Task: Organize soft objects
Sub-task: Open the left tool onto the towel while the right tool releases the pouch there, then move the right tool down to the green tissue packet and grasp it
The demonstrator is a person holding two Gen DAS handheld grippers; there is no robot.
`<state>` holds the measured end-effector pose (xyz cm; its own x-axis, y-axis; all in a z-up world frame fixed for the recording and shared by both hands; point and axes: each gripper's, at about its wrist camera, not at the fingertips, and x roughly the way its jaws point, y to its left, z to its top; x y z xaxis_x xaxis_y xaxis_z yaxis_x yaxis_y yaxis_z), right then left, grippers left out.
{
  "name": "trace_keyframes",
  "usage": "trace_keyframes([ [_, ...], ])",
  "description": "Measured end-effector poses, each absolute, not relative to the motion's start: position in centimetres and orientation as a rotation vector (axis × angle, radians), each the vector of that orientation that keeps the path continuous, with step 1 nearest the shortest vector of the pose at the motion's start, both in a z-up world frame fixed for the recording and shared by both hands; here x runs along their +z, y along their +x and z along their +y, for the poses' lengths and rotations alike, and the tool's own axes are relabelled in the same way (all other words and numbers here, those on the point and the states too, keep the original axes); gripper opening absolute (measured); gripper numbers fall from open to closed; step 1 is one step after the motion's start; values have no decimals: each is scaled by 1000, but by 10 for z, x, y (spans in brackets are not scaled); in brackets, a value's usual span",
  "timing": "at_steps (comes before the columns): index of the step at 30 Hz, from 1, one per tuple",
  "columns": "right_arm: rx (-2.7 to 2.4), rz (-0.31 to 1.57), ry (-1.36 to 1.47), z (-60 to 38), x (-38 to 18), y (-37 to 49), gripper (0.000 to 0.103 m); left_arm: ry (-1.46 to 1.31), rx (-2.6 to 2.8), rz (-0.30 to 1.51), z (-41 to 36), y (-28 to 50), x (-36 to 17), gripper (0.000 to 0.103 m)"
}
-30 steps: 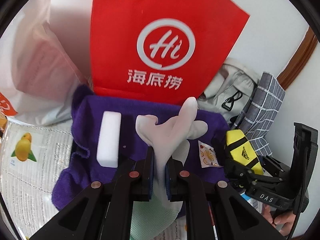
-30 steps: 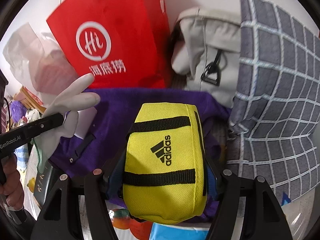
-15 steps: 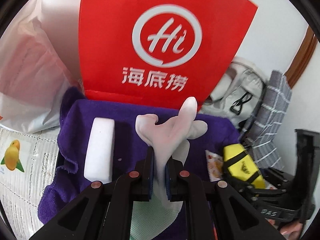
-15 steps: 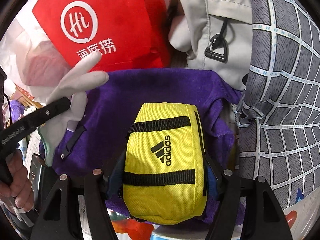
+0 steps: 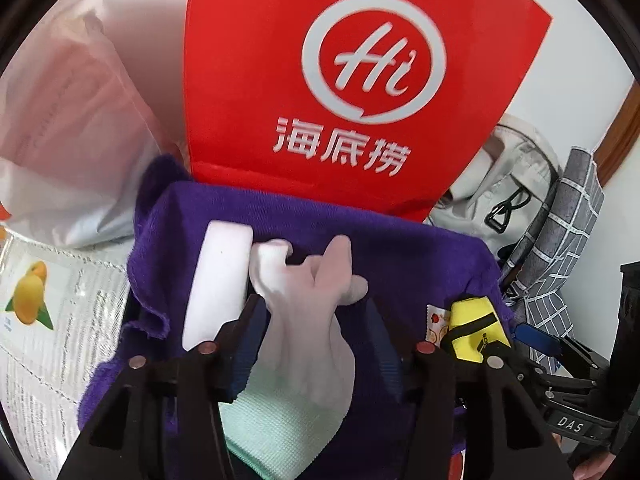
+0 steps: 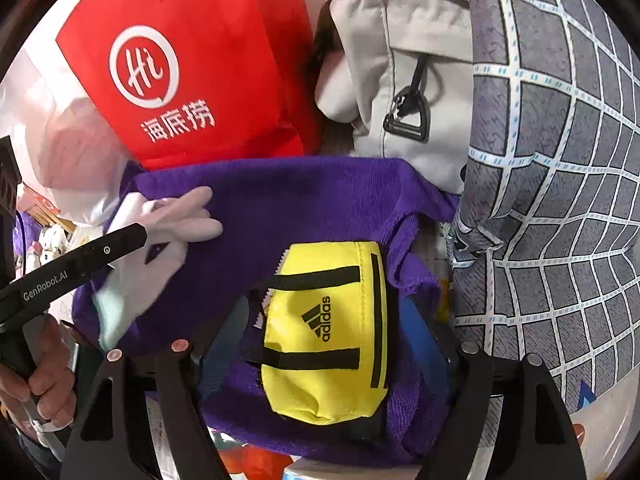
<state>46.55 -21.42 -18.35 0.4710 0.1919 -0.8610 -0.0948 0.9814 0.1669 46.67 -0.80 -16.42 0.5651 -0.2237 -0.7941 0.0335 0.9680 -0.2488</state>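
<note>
From the left wrist, the left gripper (image 5: 316, 336) is opening now. A second ago it was pinching the glove (image 5: 308, 320) tight; now the glove is lying loose on the purple towel (image 5: 400, 248), touching the white sponge (image 5: 218, 280). So the glove is being put down in its place.

From the right wrist, the right gripper (image 6: 320, 344) is opening wider too, and the yellow pouch (image 6: 328, 332) is sitting on the towel between its jaws, no longer squeezed. The red bag (image 6: 192, 64), grey backpack (image 6: 400, 60) and checked cloth (image 6: 560, 160) are crowding the back and side, leaving little room.
</note>
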Motion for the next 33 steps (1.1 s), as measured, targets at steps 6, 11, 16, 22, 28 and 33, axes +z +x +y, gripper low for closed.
trace_keyframes([
  [6,202,994,146,-215,-154,449,78,-256,-177,933,1,461,-146,51],
  [11,246,930,203,-206,-126,421,78,-264,-205,936,13,451,-126,51],
  [16,230,916,181,-199,-108,381,78,-240,-218,913,18,427,-102,51],
  [22,227,932,102,-194,-99,315,75,-223,-210,909,20,380,-86,51],
  [28,237,992,97,-186,-121,257,75,-227,-215,913,30,329,-88,51],
  [33,242,1040,108,-177,-145,215,77,-239,-254,931,41,293,-97,51],
])
